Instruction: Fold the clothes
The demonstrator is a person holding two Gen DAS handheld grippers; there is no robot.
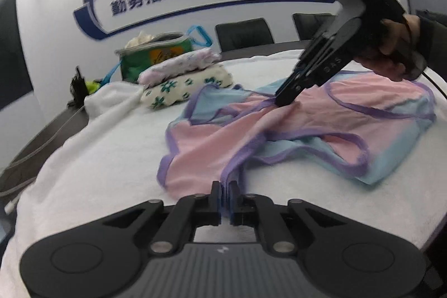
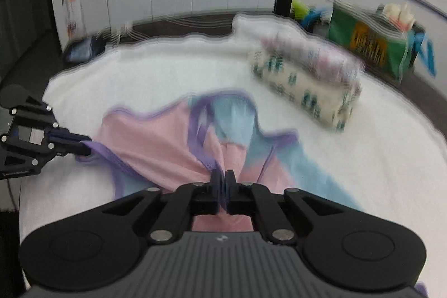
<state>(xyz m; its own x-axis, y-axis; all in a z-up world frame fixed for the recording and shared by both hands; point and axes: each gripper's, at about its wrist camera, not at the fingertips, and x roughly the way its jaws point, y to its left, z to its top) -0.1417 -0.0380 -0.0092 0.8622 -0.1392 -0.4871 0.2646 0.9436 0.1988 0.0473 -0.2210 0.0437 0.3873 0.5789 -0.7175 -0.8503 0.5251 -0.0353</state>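
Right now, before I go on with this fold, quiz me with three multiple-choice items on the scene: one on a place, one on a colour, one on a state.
1. Where does the stack of folded clothes lie?
A. on the white towel, in front of the green bag
B. inside the bag
C. on a chair

2. What colour is the trim of the pink and blue garment?
A. yellow
B. purple
C. black

3. How do the left gripper and right gripper stand?
A. both open
B. only one shut
C. both shut on the garment

Answers: 1 A, the stack rests on the towel, nearer than the bag. 2 B, purple edging borders every panel. 3 C, fabric is pinched between both pairs of fingers.
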